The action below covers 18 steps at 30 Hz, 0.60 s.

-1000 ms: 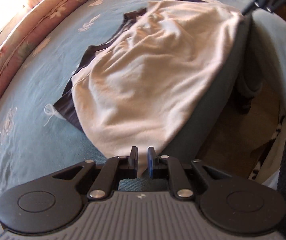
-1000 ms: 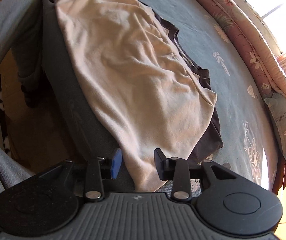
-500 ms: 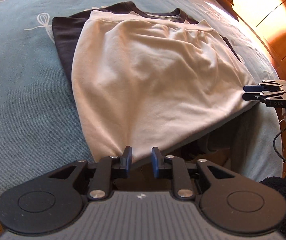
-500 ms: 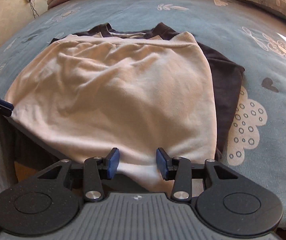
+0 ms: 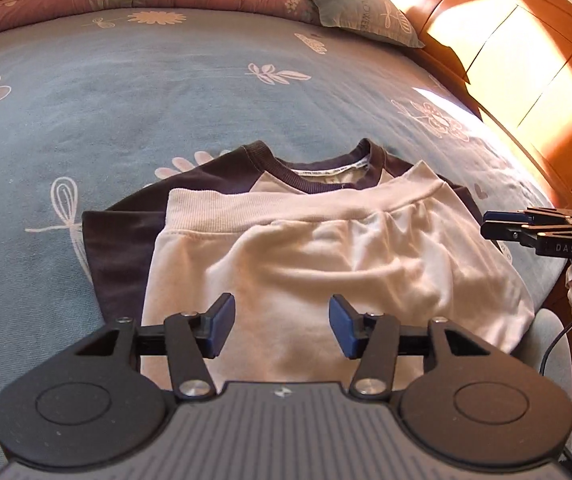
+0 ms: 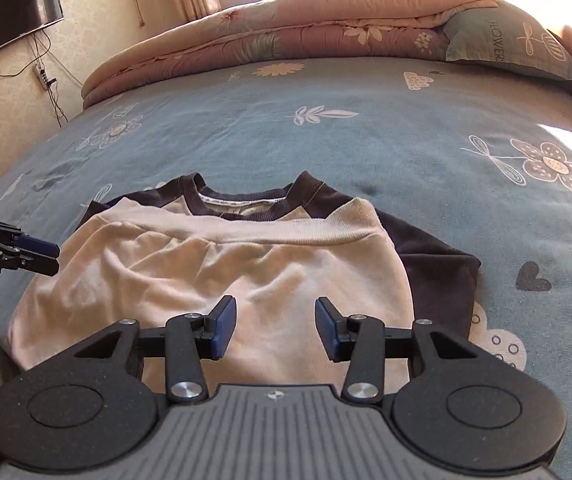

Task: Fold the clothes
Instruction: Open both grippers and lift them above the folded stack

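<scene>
The cream-and-dark raglan shirt [image 5: 326,264] lies on the blue floral bedsheet [image 5: 125,92] near the bed's front edge, its bottom half doubled up so the ribbed hem [image 5: 294,204] sits just short of the dark collar [image 5: 318,168], which points toward 12 o'clock in both wrist views. Dark sleeves [image 6: 438,268] stick out from under the cream panel at 3 and 9 o'clock. The fold looks loose: the top layer is puffed and rippled, and at the 4 o'clock corner in the left wrist view the cloth overhangs the mattress edge. The left gripper [image 5: 281,326] hovers over the near fold line with its jaws wide apart and nothing between them; the right gripper [image 6: 275,328] does likewise, spread wide and empty. Each also appears side-on at the edge of the other's view, beside the shirt. Beyond the shirt, at 12 o'clock, a rolled pink quilt [image 6: 306,28] and a grey-green pillow [image 6: 514,44] rest against the headboard side. Judging from here, the main risk is the overhanging corner dragging the stack off the bed if a sleeve is pulled sideways; trapped air in the top layer could also let the hem slide and skew the next fold, and a pinch at the fold line could catch only 1 layer.
</scene>
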Each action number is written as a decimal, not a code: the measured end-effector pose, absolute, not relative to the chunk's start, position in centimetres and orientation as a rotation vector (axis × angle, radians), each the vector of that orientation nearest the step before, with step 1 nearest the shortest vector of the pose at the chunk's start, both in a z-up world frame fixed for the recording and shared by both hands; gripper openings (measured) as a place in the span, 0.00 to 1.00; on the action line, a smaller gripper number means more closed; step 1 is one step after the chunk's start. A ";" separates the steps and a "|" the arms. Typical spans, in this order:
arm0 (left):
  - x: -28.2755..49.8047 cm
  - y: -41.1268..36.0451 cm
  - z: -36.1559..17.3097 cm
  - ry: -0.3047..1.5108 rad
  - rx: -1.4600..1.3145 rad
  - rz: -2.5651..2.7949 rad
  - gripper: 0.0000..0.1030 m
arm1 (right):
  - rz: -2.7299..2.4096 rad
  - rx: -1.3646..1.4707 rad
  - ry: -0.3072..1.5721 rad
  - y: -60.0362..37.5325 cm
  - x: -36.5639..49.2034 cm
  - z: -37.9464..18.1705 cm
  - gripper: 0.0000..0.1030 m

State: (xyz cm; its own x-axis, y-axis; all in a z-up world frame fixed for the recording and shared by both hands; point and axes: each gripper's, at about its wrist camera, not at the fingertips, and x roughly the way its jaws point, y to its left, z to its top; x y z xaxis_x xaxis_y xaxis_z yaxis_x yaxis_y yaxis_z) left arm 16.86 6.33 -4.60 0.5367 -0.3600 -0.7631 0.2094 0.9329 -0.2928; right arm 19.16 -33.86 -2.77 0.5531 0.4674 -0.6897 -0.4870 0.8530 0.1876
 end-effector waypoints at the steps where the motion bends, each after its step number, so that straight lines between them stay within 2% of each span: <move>1: 17.3 6.5 -4.8 0.936 -0.188 -0.327 0.50 | 0.542 -0.026 0.796 -33.6 19.9 -2.9 0.48; 6: 18.1 7.4 -6.1 0.884 -0.223 -0.262 0.51 | 0.445 -0.021 0.761 -34.5 22.7 -3.8 0.48; 13: 19.0 8.6 -8.2 0.865 -0.225 -0.184 0.50 | 0.411 0.047 0.833 -37.2 25.7 -6.9 0.48; 18: 21.2 9.1 -7.8 0.846 -0.252 -0.198 0.55 | 0.494 0.162 0.860 -37.7 27.8 -8.2 0.48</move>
